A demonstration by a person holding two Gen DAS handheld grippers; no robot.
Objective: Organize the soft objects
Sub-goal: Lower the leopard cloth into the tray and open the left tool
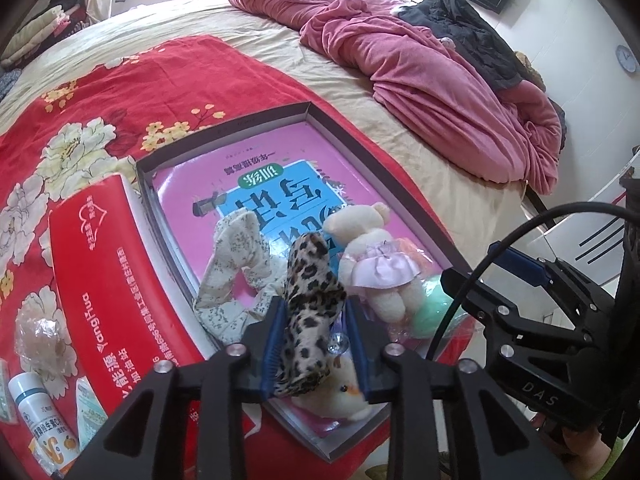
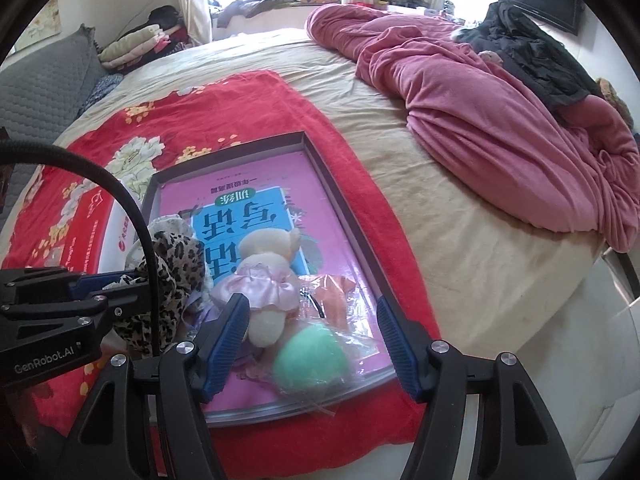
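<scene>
The leopard-print fabric roll (image 1: pixel 310 312) stands between the blue pads of the left gripper (image 1: pixel 312 344). Its jaws are parted somewhat, and the cloth fills most of the gap — whether the pads still press on it cannot be told from the left wrist view. The roll sits over the near end of a shallow grey cardboard tray (image 1: pixel 224 130) lined with a pink and blue booklet (image 1: pixel 276 184), on a red floral blanket (image 1: pixel 132 80) spread across the bed (image 2: pixel 460 232).

Just to its left in that tray lies a cream floral cloth (image 1: pixel 232 264); to its right, a small cream plush bear in a pink dress (image 1: pixel 372 256).

The right gripper (image 2: pixel 312 344) is spread wide and holds nothing — the bear's legs and a mint-green fluffy ball in clear wrap (image 2: pixel 312 356) lie below, between its fingers, untouched. A red rectangular box (image 1: pixel 108 272) rests beside the tray.
</scene>
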